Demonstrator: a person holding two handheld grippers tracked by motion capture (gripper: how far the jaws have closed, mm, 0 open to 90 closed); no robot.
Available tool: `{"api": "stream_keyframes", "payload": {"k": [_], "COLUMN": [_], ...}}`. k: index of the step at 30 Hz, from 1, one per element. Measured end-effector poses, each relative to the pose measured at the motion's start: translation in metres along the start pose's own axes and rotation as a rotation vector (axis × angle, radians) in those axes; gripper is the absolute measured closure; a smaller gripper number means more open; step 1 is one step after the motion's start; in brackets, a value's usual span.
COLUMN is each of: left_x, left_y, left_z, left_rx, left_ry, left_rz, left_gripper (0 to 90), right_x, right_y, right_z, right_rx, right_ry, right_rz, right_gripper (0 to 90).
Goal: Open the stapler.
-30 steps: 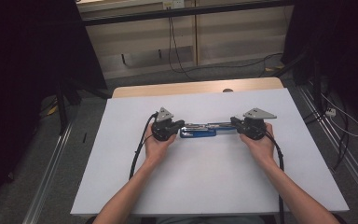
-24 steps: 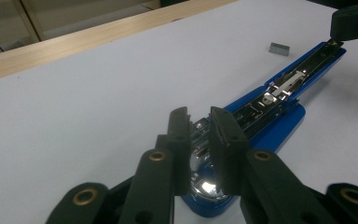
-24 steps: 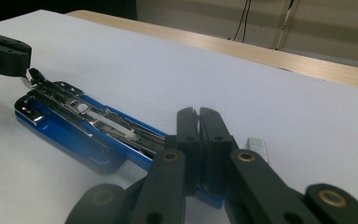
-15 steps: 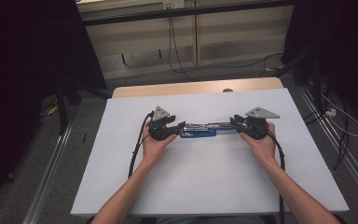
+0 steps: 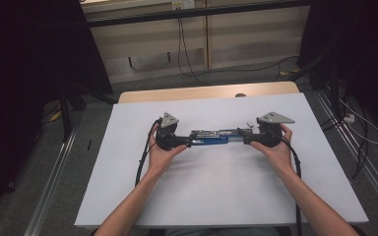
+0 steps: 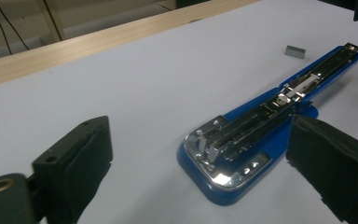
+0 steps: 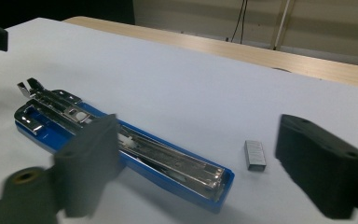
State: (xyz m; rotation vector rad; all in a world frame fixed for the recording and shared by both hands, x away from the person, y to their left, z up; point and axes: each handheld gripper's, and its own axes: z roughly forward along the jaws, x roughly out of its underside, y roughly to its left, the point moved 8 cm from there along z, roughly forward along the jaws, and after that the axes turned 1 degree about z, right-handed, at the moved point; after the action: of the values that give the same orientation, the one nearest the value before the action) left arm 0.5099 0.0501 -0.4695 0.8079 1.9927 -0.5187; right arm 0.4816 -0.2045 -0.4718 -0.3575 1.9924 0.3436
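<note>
Blue stapler (image 5: 211, 137) lying opened flat, no legible writing, staple strip (image 7: 255, 155) beside, both tongs just spread, gripping nothing

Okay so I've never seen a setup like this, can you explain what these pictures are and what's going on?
A person sits at a white-covered table holding a hand-operated tool with two black jaws in each hand: the left gripper and the right gripper. One picture looks down from above; the other two come from cameras riding on each gripper. Between the grippers lies a blue stapler, folded open flat so its metal track shows. A small block of staples lies beside it. Both grippers' jaws have just been opening and stand open now, the stapler's ends lying between them, so nothing is held.
</note>
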Motion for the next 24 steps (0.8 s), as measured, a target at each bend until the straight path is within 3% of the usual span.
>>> {"api": "stream_keyframes", "payload": {"k": [5, 9, 12, 15, 17, 24], "left_x": [0.002, 0.002, 0.002, 0.006, 0.007, 0.012], "left_y": [0.001, 0.003, 0.006, 0.006, 0.003, -0.008], "left_z": [-0.009, -0.018, -0.023, -0.028, -0.031, -0.043], "left_rx": [-0.015, 0.019, 0.006, -0.005, 0.01, 0.003], "left_ry": [-0.016, -0.043, -0.055, -0.056, -0.067, -0.08], "left_rz": [0.022, -0.008, -0.018, -0.003, -0.01, 0.018], "left_gripper": [3.9, 3.9, 3.9, 4.1, 4.7, 4.9], "right_x": [0.001, -0.003, -0.007, -0.008, -0.009, -0.009], "right_y": [0.0, -0.004, -0.011, -0.015, -0.019, -0.025], "right_z": [0.0, -0.003, -0.007, -0.01, -0.012, -0.015], "right_rx": [-0.008, 0.012, 0.024, 0.011, 0.025, 0.034], "right_ry": [0.003, -0.011, -0.034, -0.039, -0.041, -0.042], "right_rz": [0.006, 0.013, 0.035, 0.043, 0.044, 0.061], "right_gripper": [5.1, 6.7, 7.9, 8.2, 8.8, 10.6]}}
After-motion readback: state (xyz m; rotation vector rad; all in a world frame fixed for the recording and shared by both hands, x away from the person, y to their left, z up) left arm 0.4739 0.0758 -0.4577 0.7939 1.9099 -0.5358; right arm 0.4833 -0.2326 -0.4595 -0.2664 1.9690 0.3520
